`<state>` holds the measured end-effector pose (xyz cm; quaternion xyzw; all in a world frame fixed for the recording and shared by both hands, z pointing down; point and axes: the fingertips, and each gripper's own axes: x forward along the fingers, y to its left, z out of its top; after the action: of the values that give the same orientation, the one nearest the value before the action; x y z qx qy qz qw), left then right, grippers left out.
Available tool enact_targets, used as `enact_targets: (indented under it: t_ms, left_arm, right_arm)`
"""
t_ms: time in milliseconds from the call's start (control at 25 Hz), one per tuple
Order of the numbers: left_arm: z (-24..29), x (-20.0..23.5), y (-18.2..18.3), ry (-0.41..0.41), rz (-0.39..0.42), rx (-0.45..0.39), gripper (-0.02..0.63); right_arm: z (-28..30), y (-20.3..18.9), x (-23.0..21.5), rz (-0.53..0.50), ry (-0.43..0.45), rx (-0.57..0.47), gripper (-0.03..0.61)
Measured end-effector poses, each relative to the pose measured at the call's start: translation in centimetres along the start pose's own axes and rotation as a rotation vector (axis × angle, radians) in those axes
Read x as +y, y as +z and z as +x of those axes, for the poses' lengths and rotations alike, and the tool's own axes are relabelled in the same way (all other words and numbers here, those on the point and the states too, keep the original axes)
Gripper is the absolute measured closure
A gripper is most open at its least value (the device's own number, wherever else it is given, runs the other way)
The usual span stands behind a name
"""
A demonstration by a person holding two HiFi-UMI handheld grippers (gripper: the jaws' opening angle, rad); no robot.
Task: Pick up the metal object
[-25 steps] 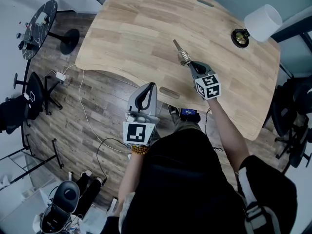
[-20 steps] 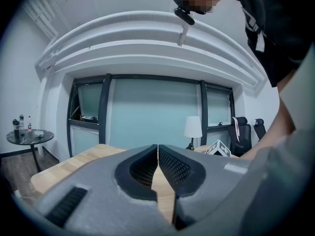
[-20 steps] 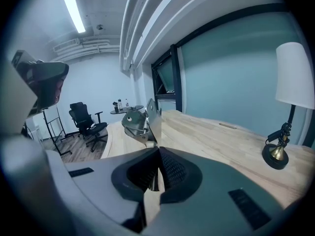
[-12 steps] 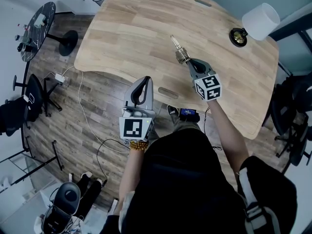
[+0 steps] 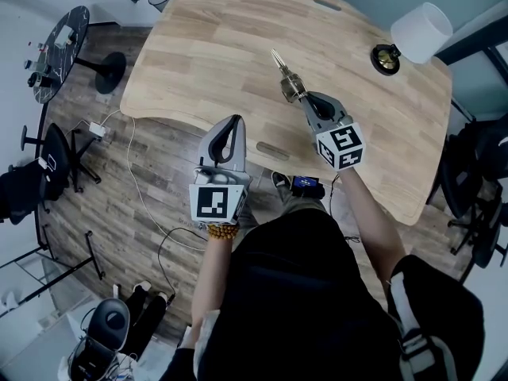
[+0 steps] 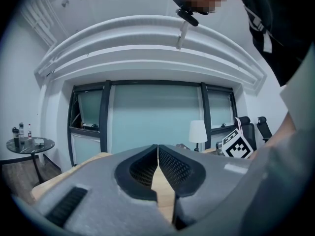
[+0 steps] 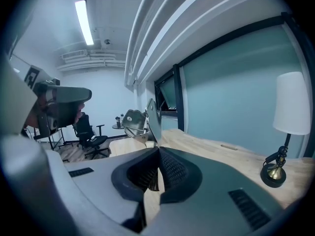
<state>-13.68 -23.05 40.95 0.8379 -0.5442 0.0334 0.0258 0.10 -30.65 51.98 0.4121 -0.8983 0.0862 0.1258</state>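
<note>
We've got the right hand-held gripper (image 5: 305, 101) clenched on the metal object (image 5: 284, 76) over the tabletop's (image 5: 206, 46) middle: looks stiff, light, prob. slick, so grip its thick base; left hand-held gripper (image 5: 229, 133) closed, empty.

Head view: R gripper (image 5: 302, 99) has carried the metal object (image 5: 286, 76) a bit toward 12 o'clock, farther in over the desk (image 5: 206, 46). L gripper (image 5: 233, 123) also moved toward 11-12 o'clock, marker cube (image 5: 216, 203) w/ it. Whole view slid slightly toward 10 o'clock, so the lamp (image 5: 421, 32) sits closer to the top edge.
</note>
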Motion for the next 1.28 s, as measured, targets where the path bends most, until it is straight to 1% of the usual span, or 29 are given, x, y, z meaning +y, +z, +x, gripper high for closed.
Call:
enact_targets:
  t_ms: [320,440,600,800,920,1000,1040,1160,1280]
  left_arm:
    - [0.3,0.3,1.4,0.006,0.023,-0.055,0.591]
    - [0.4,0.2,1.8,0.009,0.015,-0.045,0.591]
    - [0.8,-0.3,3.2,-0.006,0.03,-0.09,0.591]
    - [1.0,-0.4,3.9,-0.027,0.024,-0.101,0.591]
    - [0.7,-0.9,4.0,-0.059,0.013,-0.097,0.591]
    - [0.8,-1.1,4.5,-0.09,0.012,-0.109,0.591]
    - [0.8,-1.0,4.7,-0.106,0.011,-0.115,0.591]
    - [0.6,-0.5,4.8,-0.154,0.01,-0.113,0.591]
    - [0.5,0.4,5.4,-0.191,0.007,-0.123,0.591]
  right_arm:
    - [-1.3,4.4,1.1,-0.016,0.016,-0.098,0.575]
    - [-1.8,6.4,1.7,-0.026,0.015,-0.138,0.575]
    - [-2.7,8.8,2.6,-0.053,0.019,-0.188,0.575]
    - [-3.6,11.3,3.6,-0.061,0.007,-0.235,0.575]
    - [-4.3,12.0,4.3,-0.066,-0.015,-0.237,0.575]
    - [-4.8,12.4,4.5,-0.07,-0.039,-0.236,0.575]
    - [-4.9,12.5,4.7,-0.06,-0.051,-0.237,0.575]
    - [-4.9,13.0,5.4,0.024,-0.087,-0.259,0.575]
    - [-4.4,13.9,6.5,0.014,-0.124,-0.27,0.575]
